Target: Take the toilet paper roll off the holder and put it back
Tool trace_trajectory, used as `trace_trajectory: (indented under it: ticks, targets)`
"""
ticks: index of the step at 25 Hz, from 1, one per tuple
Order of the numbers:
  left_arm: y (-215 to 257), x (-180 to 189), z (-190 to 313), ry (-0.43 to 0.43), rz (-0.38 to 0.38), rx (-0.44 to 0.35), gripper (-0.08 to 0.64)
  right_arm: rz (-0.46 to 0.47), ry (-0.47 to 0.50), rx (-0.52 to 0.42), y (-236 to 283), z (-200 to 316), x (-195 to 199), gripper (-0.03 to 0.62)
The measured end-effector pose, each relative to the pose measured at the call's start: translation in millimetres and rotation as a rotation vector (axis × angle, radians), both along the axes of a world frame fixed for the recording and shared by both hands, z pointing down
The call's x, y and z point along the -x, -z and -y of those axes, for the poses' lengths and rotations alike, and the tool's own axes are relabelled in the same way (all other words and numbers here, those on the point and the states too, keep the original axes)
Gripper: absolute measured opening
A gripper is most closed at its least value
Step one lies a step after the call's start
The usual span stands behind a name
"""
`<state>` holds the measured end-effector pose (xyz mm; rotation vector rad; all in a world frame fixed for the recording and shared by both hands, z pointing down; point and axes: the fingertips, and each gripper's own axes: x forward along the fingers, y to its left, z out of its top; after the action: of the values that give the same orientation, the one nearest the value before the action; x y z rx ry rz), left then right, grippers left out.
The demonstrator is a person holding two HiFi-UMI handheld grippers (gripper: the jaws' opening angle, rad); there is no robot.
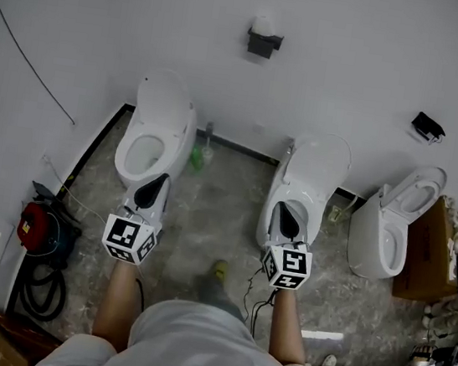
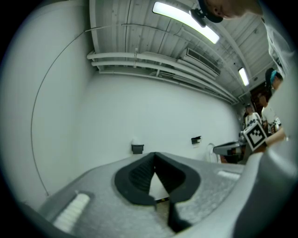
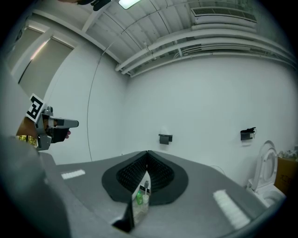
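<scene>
**Both grippers closed and empty, roll on its wall holder ahead**

The left gripper (image 2: 154, 154) was closed, its jaw tips meeting with nothing between them. The right gripper (image 3: 147, 151) was closed the same way and held nothing. Both pointed level at the white wall, side by side and well apart from each other.

The toilet paper roll (image 1: 263, 25) sat on top of its dark holder (image 1: 264, 44) on the wall, well ahead of both grippers and between the lines along which they pointed. In the left gripper view the holder (image 2: 137, 148) showed just left of the closed tips. In the right gripper view it (image 3: 165, 138) showed just right of them. Neither gripper touched it.

A toilet (image 1: 157, 130) stood on the floor under the left gripper (image 1: 160, 178). A second toilet (image 1: 312, 174) stood under the right gripper (image 1: 286, 206). Between the two grippers, near the wall, stood a green bottle (image 1: 196, 159) and a toilet brush (image 1: 208, 145). A third toilet (image 1: 396, 224) stood to the right of the right gripper, and a second wall holder (image 1: 427, 125) hung beyond it.
</scene>
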<state>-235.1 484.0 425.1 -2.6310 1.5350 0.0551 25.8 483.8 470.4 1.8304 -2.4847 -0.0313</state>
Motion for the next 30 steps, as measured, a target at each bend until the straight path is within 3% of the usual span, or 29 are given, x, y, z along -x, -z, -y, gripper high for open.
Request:
trace_trajectory:
  ticks: [13,23,30]
  targets:
    - [5.5,-20.5,147.4,0.023,0.072,-0.006,0.0,-0.011,0.039,-0.015,-1.1,150.4,-24.8,-0.002]
    - [6.2,-61.3,251.1,0.032,0.094,0.019,0.0,-0.004,0.058,0.006,1.0,255.1,-60.7,-0.002]
    - [7.0,-94.7,297.8,0.042,0.111,0.033,0.0,0.015,0.081,0.026,-4.5,307.5,-86.1,-0.002]
